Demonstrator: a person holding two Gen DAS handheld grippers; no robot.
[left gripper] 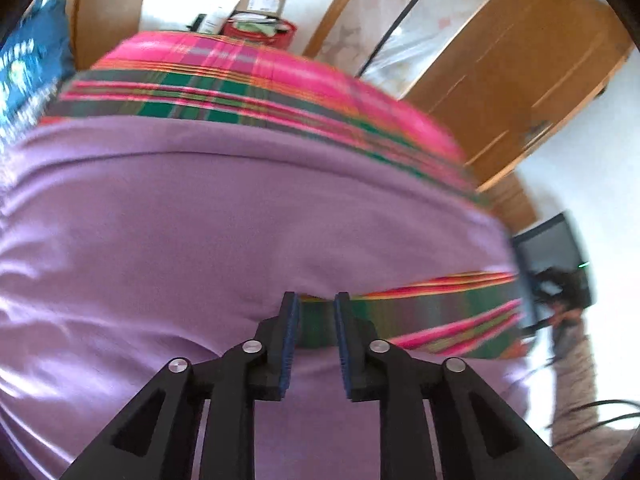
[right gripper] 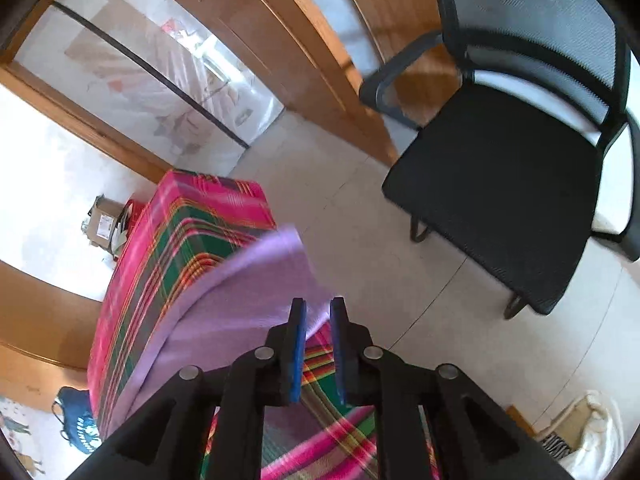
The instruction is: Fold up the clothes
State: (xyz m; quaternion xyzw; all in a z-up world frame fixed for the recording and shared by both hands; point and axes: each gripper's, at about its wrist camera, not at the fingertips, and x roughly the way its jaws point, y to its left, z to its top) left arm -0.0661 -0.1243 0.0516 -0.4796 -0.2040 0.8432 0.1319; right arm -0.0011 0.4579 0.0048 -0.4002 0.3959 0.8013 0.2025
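A lilac garment (left gripper: pixel 240 220) lies spread over a table covered with a pink and green plaid cloth (left gripper: pixel 224 64). My left gripper (left gripper: pixel 316 298) hovers over the garment's near right edge. Its blue pads stand apart, with only the plaid cloth showing through the gap. In the right wrist view the lilac garment (right gripper: pixel 248 292) drapes across the plaid cloth (right gripper: pixel 188 216), one corner reaching the table's far edge. My right gripper (right gripper: pixel 318 302) sits at the garment's right edge with its pads slightly apart. The fabric lies under the tips, not pinched between them.
A black mesh office chair (right gripper: pixel 500 184) stands on the tiled floor to the right of the table. Wooden doors (left gripper: pixel 520 72) lie beyond. A cardboard box (left gripper: pixel 260 0) and red basket (left gripper: pixel 260 30) sit past the far end. A blue bag (right gripper: pixel 76 420) lies on the floor.
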